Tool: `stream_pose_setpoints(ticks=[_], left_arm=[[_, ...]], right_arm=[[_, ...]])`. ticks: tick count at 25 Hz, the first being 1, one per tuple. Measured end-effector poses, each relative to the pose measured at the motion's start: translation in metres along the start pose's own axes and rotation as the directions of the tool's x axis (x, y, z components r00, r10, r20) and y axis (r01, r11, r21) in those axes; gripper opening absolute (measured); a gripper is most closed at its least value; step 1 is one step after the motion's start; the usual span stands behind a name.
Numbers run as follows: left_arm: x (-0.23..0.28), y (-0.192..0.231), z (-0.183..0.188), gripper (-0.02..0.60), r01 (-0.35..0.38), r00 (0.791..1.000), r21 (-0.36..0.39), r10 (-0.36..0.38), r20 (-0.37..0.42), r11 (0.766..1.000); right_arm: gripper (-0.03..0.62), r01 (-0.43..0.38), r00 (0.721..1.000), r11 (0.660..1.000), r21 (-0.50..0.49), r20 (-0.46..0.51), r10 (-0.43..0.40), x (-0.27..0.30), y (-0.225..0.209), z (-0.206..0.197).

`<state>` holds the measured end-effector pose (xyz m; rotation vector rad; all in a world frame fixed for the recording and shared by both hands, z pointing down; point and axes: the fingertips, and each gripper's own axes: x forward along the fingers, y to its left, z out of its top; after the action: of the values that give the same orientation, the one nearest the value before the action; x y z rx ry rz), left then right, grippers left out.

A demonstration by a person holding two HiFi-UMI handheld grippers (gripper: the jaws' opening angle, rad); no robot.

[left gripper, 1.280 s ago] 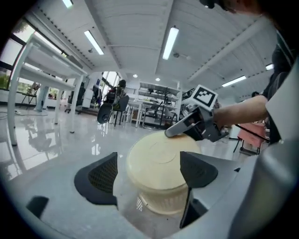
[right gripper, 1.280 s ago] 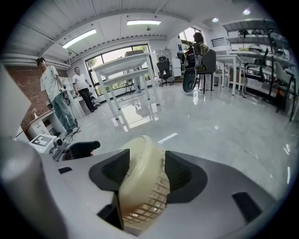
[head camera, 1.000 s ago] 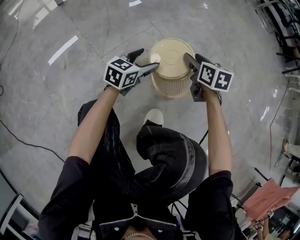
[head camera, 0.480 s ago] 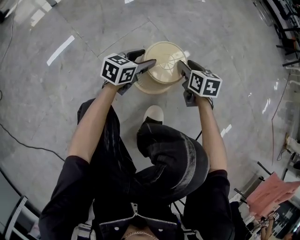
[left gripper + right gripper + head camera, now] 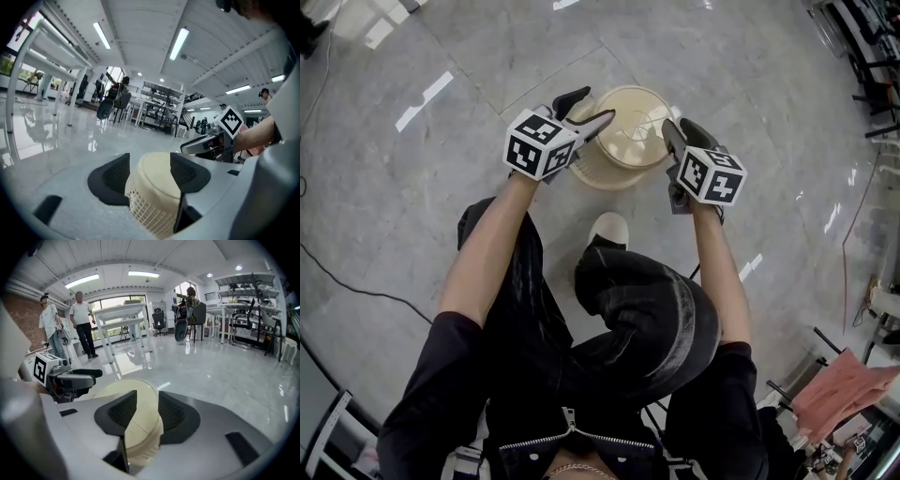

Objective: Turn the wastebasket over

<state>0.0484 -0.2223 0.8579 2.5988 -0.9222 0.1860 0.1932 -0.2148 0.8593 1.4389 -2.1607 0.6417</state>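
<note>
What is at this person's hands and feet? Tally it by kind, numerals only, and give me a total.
wastebasket: 1
grippers: 2, the left gripper and the right gripper, whose fingers have just been closing on the wastebasket
white shoe: 1
Total: 4

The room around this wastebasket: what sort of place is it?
Probably a lab or workshop hall: glossy grey floor, long white worktables, and equipment racks under ceiling strip lights.

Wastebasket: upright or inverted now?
Inverted: the wastebasket shows its closed base on top, with the lattice wall flaring out beneath it.
</note>
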Motion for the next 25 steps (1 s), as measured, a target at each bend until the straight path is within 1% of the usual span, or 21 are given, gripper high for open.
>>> stream_pose_setpoints(ticks=[1,3,4,5,7,9,10,12,14,16,20,25], left_arm=[[-0.005,0.001,0.01,0.265,-0.014,0.999,0.02,0.013,0.036,1.0],[-0.012,0.0,0.023,0.205,-0.032,0.996,0.046,0.028,0.083,0.998],[-0.015,-0.001,0.028,0.182,-0.039,0.994,0.058,0.033,0.102,0.998],[-0.018,-0.002,0.033,0.154,-0.046,0.992,0.073,0.036,0.124,0.996],[-0.027,-0.007,0.047,0.068,-0.062,0.982,0.114,0.041,0.185,0.992],[-0.036,-0.014,0.06,0.021,-0.079,0.97,0.167,0.037,0.24,0.983],[-0.039,-0.017,0.065,0.009,-0.087,0.966,0.192,0.035,0.256,0.978],[-0.041,-0.022,0.069,0.005,-0.097,0.963,0.222,0.036,0.266,0.97],[-0.038,-0.025,0.068,0.005,-0.097,0.965,0.229,0.036,0.258,0.969],[-0.033,-0.031,0.064,0.003,-0.085,0.971,0.232,0.028,0.238,0.969],[-0.024,-0.042,0.056,0.003,-0.049,0.98,0.27,-0.006,0.199,0.962],[-0.018,-0.044,0.053,0.003,-0.033,0.981,0.263,-0.019,0.192,0.964]], right_arm=[[0.129,-0.013,0.999,1.0,-0.005,0.033,0.013,-0.004,0.006,0.007],[0.068,-0.046,0.995,0.999,-0.018,0.09,0.048,-0.011,0.017,0.02],[0.05,-0.064,0.99,0.998,-0.023,0.122,0.066,-0.015,0.023,0.026],[0.04,-0.08,0.984,0.996,-0.025,0.159,0.083,-0.02,0.028,0.033],[0.025,-0.094,0.967,0.995,-0.034,0.234,0.099,-0.028,0.036,0.043],[0.016,-0.085,0.955,0.995,-0.053,0.281,0.096,-0.035,0.042,0.05],[0.012,-0.079,0.951,0.995,-0.061,0.295,0.093,-0.036,0.044,0.052],[0.011,-0.069,0.945,0.995,-0.066,0.316,0.086,-0.038,0.048,0.056],[0.011,-0.067,0.941,0.996,-0.054,0.33,0.081,-0.039,0.049,0.056],[0.011,-0.078,0.939,0.996,-0.033,0.333,0.085,-0.04,0.05,0.055],[0.011,-0.087,0.939,0.996,-0.03,0.332,0.092,-0.037,0.054,0.054],[0.011,-0.057,0.946,0.998,-0.033,0.318,0.065,-0.037,0.051,0.051]])
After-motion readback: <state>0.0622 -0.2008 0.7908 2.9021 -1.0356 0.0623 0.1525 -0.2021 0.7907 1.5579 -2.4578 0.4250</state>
